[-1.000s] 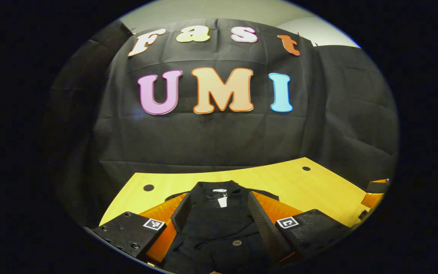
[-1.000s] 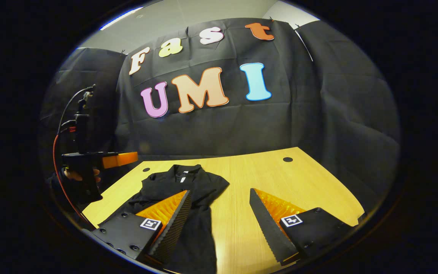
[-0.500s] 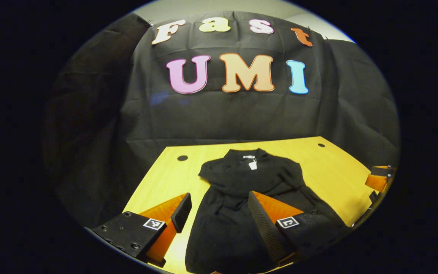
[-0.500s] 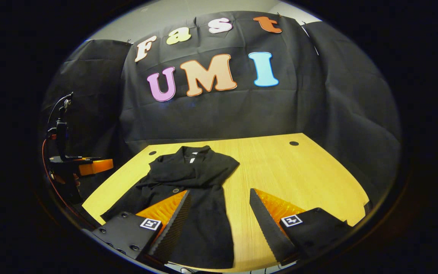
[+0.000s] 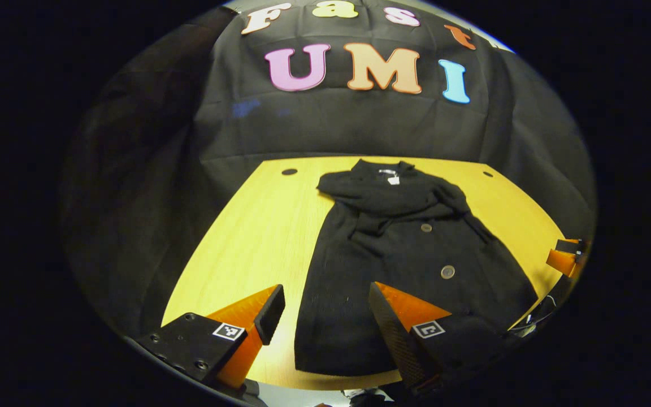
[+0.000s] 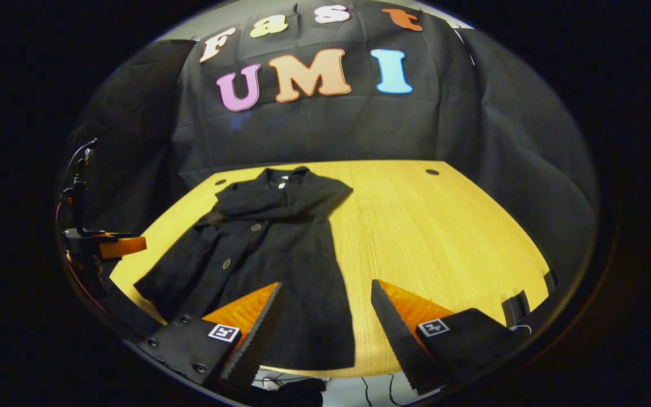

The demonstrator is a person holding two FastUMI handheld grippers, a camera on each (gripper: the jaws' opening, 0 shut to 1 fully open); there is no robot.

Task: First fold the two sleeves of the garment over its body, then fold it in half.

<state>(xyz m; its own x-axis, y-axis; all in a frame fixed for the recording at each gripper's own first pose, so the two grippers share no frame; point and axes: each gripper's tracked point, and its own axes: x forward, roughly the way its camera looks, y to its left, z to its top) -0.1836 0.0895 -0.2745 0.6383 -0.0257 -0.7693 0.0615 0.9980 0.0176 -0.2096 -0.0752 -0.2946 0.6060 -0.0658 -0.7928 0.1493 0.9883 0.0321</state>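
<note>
**Ana:** Left gripper (image 5: 321, 322) hangs above the near edge of the table (image 5: 246, 237), fingers apart, holding nothing. The garment's (image 5: 404, 265) near hem lies right under it.

**Ben:** And the right gripper (image 6: 325, 325)?

**Ana:** Also spread and empty, over the near edge, with the garment under its left finger and bare wood to the right.

**Ben:** How does the garment lie?

**Ana:** Long axis runs near to far, collar (image 5: 385, 169) at the far end. It is black, buttoned, with both sleeves apparently bunched across the chest.

**Ben:** So the half fold remains?

**Ana:** I'd judge so. Both grippers sit nearest the hem, so that end likely goes toward the collar.
</note>
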